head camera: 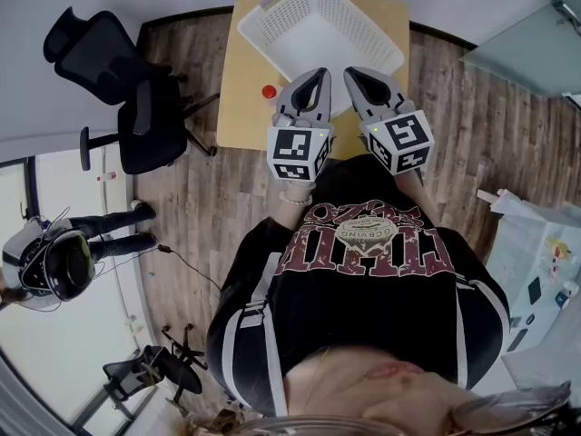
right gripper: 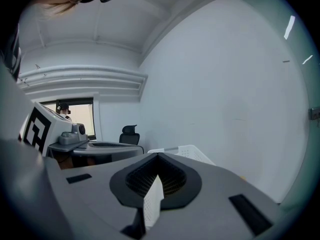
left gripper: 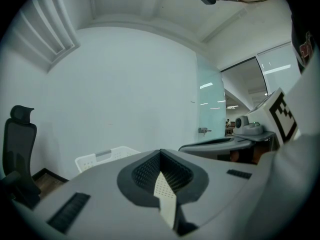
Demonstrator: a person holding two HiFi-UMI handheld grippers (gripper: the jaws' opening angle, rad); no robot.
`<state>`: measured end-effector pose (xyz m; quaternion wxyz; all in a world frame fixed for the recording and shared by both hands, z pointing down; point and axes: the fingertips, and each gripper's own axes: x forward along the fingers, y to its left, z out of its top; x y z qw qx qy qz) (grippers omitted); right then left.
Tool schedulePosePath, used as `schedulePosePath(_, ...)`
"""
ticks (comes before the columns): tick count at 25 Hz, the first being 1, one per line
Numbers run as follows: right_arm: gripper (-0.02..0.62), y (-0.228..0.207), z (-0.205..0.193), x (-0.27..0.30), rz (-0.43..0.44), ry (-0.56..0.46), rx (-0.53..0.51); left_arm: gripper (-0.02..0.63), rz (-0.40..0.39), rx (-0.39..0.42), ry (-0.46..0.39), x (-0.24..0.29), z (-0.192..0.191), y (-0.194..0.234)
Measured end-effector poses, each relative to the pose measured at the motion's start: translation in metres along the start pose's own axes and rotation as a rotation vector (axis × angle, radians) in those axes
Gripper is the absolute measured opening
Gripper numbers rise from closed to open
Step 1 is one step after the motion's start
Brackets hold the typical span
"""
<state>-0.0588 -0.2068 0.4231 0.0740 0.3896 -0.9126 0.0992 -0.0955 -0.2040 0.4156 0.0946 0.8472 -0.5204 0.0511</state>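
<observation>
Head view: left claw (head camera: pixel 317 71) and right claw (head camera: pixel 353 71) are both clenched on nothing, side by side above the counter's (head camera: pixel 238 116) near edge; the white basket (head camera: pixel 318 25) sits empty at the far edge, with a small red thing (head camera: pixel 269 91) near its near-left corner. Left gripper view: jaws together, nothing between, basket (left gripper: pixel 102 158) rim beyond them. Right gripper view: jaws together and empty, basket (right gripper: pixel 190 151) beyond the tips.
</observation>
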Motion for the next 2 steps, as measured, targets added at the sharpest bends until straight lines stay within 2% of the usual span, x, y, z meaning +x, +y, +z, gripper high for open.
schedulePosePath(2,0.017,0.0005,0.0000,-0.0025,0.001,0.000,-0.002,0.048,0.000,0.000,-0.001,-0.0013,0.0003,-0.0024)
